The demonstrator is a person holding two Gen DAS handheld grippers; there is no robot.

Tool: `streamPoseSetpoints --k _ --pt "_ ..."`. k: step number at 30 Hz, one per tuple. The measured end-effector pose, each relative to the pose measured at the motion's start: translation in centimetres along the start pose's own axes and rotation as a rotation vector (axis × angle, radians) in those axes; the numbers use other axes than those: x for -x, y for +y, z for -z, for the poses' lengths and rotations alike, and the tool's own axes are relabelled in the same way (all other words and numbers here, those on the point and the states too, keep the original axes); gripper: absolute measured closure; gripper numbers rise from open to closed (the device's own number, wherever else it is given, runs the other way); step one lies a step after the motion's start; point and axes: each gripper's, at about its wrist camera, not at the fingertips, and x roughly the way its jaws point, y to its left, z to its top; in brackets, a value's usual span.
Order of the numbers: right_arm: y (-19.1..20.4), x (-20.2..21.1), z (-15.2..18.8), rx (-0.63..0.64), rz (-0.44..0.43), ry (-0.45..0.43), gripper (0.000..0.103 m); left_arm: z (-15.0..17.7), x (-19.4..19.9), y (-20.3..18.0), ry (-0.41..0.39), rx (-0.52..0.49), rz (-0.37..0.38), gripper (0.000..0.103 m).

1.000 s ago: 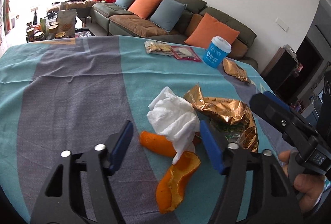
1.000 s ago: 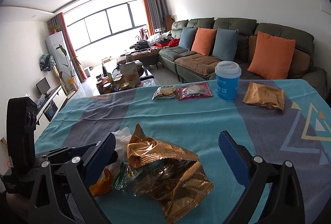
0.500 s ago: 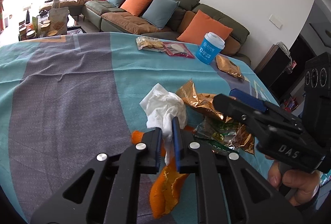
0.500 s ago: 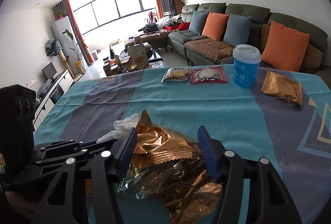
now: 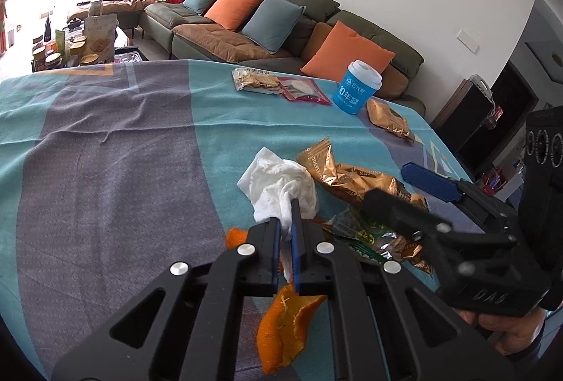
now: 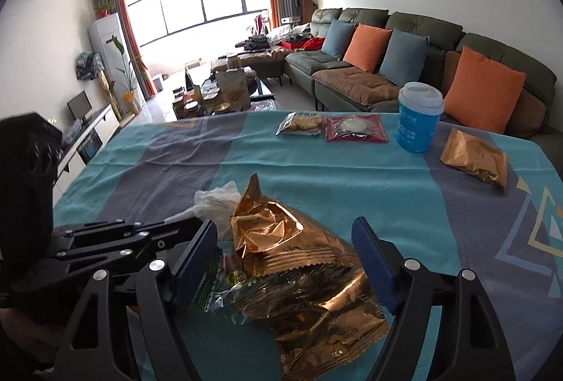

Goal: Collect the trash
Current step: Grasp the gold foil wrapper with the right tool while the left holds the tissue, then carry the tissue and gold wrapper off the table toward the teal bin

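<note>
- Nearest in the left wrist view, a curled piece of orange peel [image 5: 286, 324] with a pithy, ragged inner face lies on the teal-and-grey woven tablecloth [image 5: 105, 176].
- The left gripper [image 5: 285, 233] is clamped on a crumpled white paper tissue [image 5: 281, 187] — soft, creased, bunched just above the blue pads.
- The right gripper [image 6: 285, 257] straddles a crinkled gold foil snack wrapper [image 6: 281, 240], its jaws opening and the pads clear of the foil; a green-printed clear wrapper [image 6: 218, 286] lies beside it.
- Farther off stand a blue cylindrical paper cup with a white lid [image 6: 418, 117], a flat gold foil packet [image 6: 475, 155] and two flat sealed snack packets [image 6: 334, 127].
- Beyond the table — a dark green sofa with orange and blue cushions [image 6: 404, 57].
</note>
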Motion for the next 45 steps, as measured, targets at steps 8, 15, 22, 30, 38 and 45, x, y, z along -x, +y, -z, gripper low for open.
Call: streamPoseSetpoints --k 8,15,22,30,38,45 --pt "0.4 -2.1 -0.7 0.045 0.045 0.074 0.046 -0.1 0.1 -0.1 -0.005 -0.005 0.002 0.098" --pt "-0.2 -2.4 -1.0 0.025 0.022 0.094 0.061 -0.1 0.3 0.0 -0.004 0.001 0.006 0.098" --pt "-0.3 -2.3 -1.0 0.017 0.019 0.083 0.078 -0.2 0.5 0.2 -0.014 0.005 0.010 0.098" --pt "-0.4 0.0 -2.4 -0.002 0.035 -0.009 0.087 -0.7 2.1 -0.1 -0.059 0.001 0.014 0.098" --pt "1.3 2.6 -2.9 0.000 -0.018 -0.066 0.087 -0.5 5.9 -0.7 -0.129 -0.014 0.013 0.098" --pt "3.8 5.5 -2.5 0.006 -0.064 -0.121 0.087 0.8 10.8 -0.8 -0.192 -0.021 -0.016 0.098"
